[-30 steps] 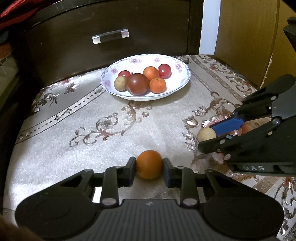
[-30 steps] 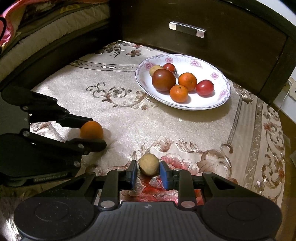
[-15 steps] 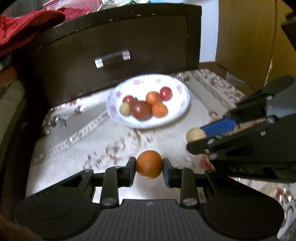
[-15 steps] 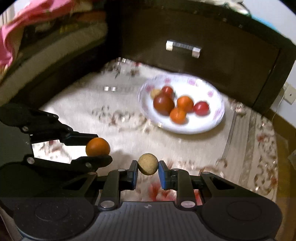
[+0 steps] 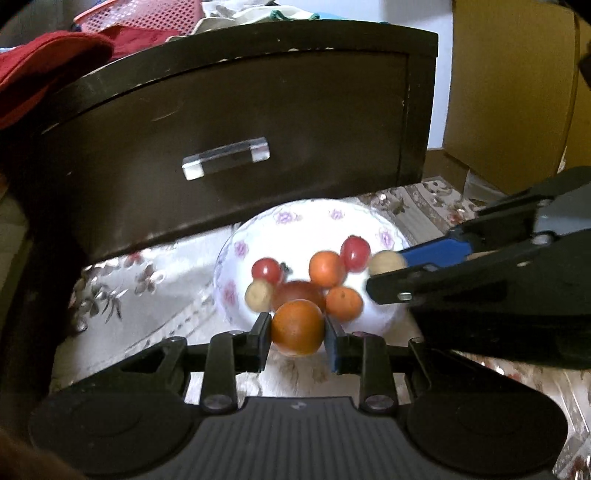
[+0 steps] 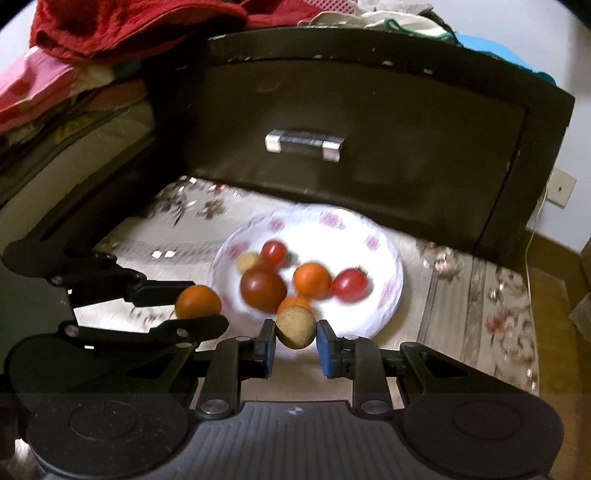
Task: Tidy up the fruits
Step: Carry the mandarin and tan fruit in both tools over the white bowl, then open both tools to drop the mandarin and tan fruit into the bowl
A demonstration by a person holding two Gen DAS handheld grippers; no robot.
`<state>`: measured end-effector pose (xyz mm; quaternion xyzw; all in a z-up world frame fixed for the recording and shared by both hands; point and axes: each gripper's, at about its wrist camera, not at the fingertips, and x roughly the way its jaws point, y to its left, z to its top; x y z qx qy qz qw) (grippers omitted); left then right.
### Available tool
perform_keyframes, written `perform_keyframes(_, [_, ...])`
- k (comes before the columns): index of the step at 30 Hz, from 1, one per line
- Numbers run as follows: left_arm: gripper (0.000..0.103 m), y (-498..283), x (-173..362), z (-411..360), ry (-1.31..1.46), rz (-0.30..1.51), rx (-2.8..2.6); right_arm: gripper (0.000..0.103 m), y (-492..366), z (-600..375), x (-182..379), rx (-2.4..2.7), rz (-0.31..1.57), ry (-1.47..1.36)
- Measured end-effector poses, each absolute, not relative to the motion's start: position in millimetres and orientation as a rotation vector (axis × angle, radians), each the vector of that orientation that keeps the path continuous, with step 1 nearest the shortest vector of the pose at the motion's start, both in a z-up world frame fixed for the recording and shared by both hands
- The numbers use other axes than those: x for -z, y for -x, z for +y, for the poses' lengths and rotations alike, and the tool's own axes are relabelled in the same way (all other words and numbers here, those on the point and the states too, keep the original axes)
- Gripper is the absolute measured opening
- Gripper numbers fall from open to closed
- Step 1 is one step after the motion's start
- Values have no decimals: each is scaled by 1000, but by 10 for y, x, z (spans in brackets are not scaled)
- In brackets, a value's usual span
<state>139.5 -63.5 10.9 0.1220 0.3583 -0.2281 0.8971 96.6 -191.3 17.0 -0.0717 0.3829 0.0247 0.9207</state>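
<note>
My left gripper (image 5: 297, 338) is shut on an orange (image 5: 297, 327) and holds it in the air just before the near rim of the white flowered plate (image 5: 306, 225). My right gripper (image 6: 295, 341) is shut on a small tan round fruit (image 6: 295, 327), also raised at the plate's near edge (image 6: 391, 295). The plate holds several fruits: a dark red tomato (image 6: 263, 288), oranges (image 6: 312, 279), small red tomatoes (image 6: 349, 283) and a tan fruit (image 5: 258, 295). Each gripper shows in the other's view, the right one (image 5: 386, 275) and the left one (image 6: 199, 306).
The plate sits on a patterned cloth (image 6: 476, 295) in front of a dark wooden drawer (image 5: 229, 122) with a clear handle (image 5: 226, 158). Red cloth (image 6: 122, 22) and other laundry lie on top. A cardboard box (image 5: 513, 92) stands at the right.
Both grippers have lifted their fruits off the cloth and moved forward toward the plate. The plate now sits much closer in both views.
</note>
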Motion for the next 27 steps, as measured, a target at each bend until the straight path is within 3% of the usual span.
perform_keyframes(27, [36, -1978, 33, -761, -203, 717, 439, 22, -1671, -2151, -41, -4, 755, 129])
